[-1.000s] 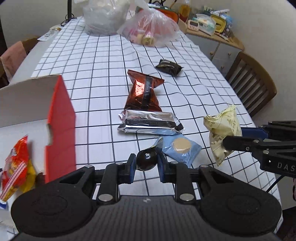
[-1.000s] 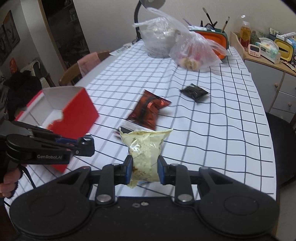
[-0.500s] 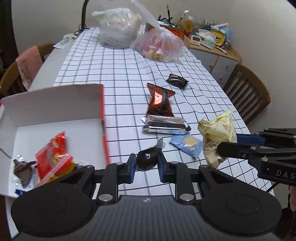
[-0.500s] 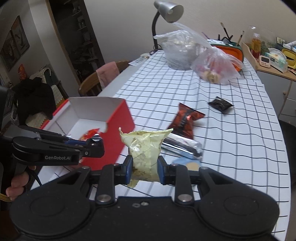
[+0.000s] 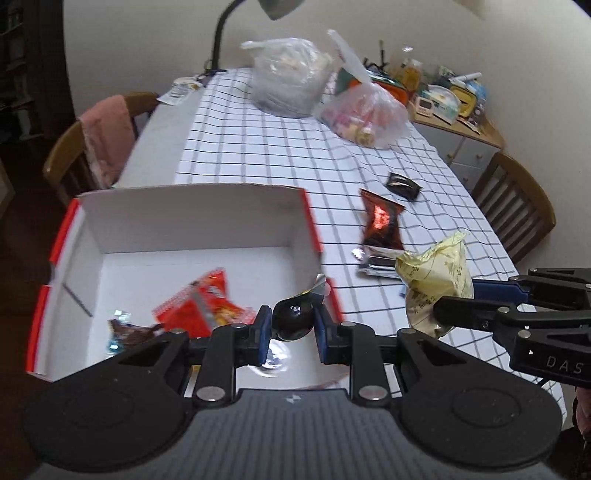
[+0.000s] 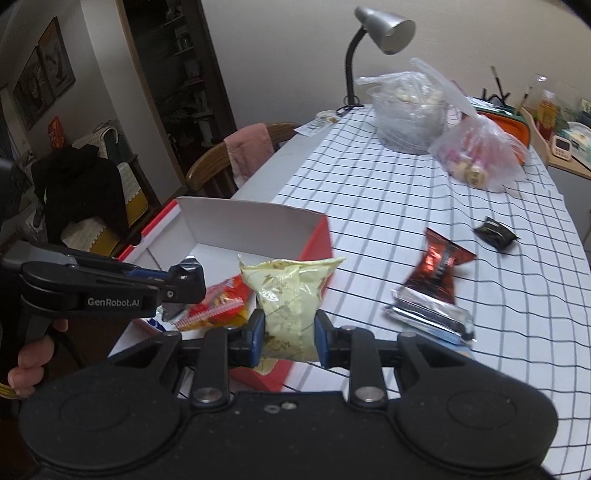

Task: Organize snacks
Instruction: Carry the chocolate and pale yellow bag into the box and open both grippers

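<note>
Checked cloth covers the desk [image 5: 280,155]; wide bare squares run toward 12 o'clock. Left claw [image 5: 291,328] clenches a dark round sweet [image 5: 293,319] above the near right edge of the red-walled open box [image 5: 192,221]. Right claw [image 6: 289,334] grips a pale yellow snack bag [image 6: 290,291] over the box's right wall. At 2 o'clock lie a red-brown packet [image 6: 437,271] and a silver bar wrapper [image 6: 430,314].

Checked table [image 5: 280,155], red box [image 5: 310,221], brown packet [image 5: 380,221], silver bar [image 6: 428,314], black sachet [image 5: 403,183], two plastic bags [image 5: 288,77], lamp [image 6: 384,26].
</note>
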Tool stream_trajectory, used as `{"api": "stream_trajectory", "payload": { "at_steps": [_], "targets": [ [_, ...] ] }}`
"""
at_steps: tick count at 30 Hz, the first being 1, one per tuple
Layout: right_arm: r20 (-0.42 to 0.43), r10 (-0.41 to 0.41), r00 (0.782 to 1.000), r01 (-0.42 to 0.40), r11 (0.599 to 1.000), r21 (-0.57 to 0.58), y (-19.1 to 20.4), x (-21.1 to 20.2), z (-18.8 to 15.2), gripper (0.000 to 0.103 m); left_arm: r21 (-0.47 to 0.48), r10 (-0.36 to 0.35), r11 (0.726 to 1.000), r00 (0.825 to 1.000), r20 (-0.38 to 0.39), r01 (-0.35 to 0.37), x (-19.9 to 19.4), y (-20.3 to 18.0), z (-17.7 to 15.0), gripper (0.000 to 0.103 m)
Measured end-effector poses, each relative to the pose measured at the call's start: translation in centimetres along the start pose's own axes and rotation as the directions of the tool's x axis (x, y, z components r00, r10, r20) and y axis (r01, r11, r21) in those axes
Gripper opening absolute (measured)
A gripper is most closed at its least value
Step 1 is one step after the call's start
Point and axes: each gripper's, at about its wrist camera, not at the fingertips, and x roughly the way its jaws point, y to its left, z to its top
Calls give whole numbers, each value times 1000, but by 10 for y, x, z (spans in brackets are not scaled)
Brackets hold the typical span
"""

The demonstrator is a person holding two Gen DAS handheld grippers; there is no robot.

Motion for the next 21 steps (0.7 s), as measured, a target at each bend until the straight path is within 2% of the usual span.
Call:
{"api": "stream_trajectory", "payload": {
  "at_steps": [13, 21],
  "targets": [
    [-60, -13, 998, 10, 999, -53, 57, 64, 12, 27, -41, 93, 995, 996, 8, -92, -5, 78, 2, 24],
    [-130, -39, 991, 29, 996, -81, 71, 102, -1, 27, -47, 148, 987, 987, -61, -151, 16, 117, -1, 24]
  ]
}}
